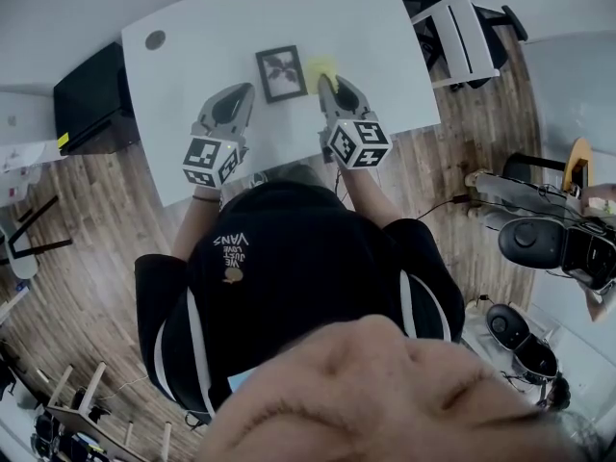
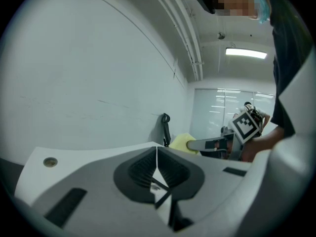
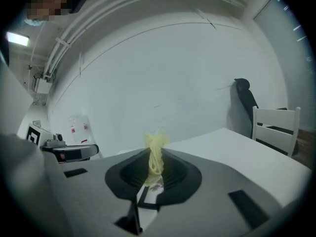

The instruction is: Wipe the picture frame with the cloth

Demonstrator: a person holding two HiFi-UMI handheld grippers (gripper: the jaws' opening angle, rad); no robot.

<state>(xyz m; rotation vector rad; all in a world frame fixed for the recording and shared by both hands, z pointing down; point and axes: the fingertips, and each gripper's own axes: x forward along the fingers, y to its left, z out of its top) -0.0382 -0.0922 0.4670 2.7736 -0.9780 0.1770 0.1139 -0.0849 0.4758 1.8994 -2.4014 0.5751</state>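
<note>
Cloth point(image 1: 322, 67): yellow and bunched, pinched in the right gripper point(image 3: 155, 158). The jaws are clamped on it and a tuft stands up past the tips.
Picture frame point(image 1: 281, 73): dark-rimmed, on the white table point(image 1: 192, 37). It sits just left of the cloth, ahead of and between the two grippers' tips.
Left gripper point(image 2: 157, 157): jaws pressed together with nothing between them. Its tip is just beside the frame's left edge.
Right gripper's place: at the frame's right side, with the cloth near the frame's upper right corner.
</note>
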